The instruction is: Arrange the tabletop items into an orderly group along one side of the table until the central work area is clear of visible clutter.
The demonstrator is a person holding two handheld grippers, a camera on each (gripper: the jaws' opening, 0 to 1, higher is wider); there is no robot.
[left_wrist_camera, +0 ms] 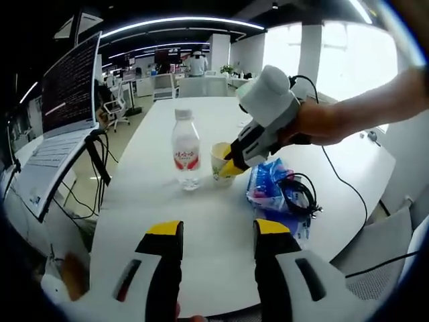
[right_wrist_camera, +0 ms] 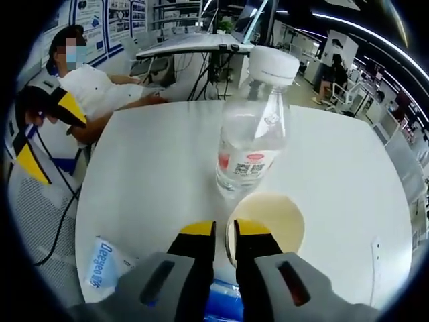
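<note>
Looking along my right gripper [right_wrist_camera: 224,231], I see its yellow-tipped jaws drawn close together on the near rim of the paper cup [right_wrist_camera: 267,216], one jaw outside the wall and the other at the inside edge. The cup stands upright on the white counter [right_wrist_camera: 147,174], just in front of the water bottle [right_wrist_camera: 253,134], which is upright with its white cap on and its red label facing me. At the lower left of this view a blue-and-white packet [right_wrist_camera: 106,265] lies on the counter.

From the left gripper view, my left gripper [left_wrist_camera: 219,231] hangs over the near edge of the counter with its jaws spread wide and nothing between them. Ahead of it the right gripper [left_wrist_camera: 233,164] pinches the cup [left_wrist_camera: 220,159], which sits just beside the bottle [left_wrist_camera: 186,149]. A blue packet [left_wrist_camera: 268,188] with a coiled black cable [left_wrist_camera: 300,194] resting on it lies just next to the cup. An open laptop [left_wrist_camera: 64,114] stands on a stand well off to the side.
</note>
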